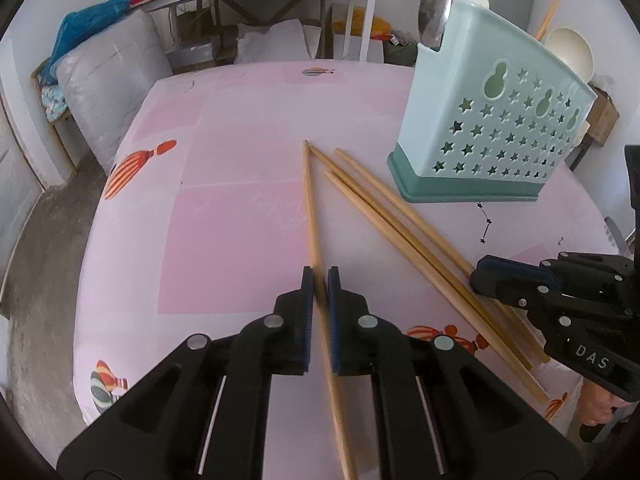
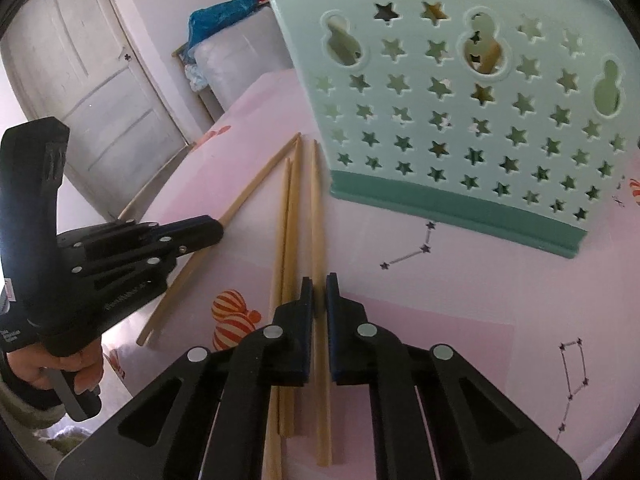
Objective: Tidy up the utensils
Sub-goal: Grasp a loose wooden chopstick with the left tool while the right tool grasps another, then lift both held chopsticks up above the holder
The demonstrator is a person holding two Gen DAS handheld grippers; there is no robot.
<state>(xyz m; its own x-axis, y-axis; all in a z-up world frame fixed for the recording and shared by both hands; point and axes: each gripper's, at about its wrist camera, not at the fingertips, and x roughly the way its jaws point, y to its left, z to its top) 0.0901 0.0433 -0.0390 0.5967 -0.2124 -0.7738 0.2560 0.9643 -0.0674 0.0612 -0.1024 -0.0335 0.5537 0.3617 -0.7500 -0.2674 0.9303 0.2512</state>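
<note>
Gripping was the state of both claws. The left claw was clamped on a single chopstick lying apart from the others, jaws pinching its thicker half, near the tabletop's near edge. The right claw was closed on the rightmost chopstick of three that lay side by side; its two neighbours sat just beside the left jaw, apparently ungripped.

Handling judgement: bamboo-like sticks looked light, stiff and smooth; a pinch off-centre would let the long end droop or pivot, so a hold nearer the middle seemed safer.

Farther on, toward the right edge, the green holder stood upright with a metal ladle, a white spoon and one chopstick already inside.
</note>
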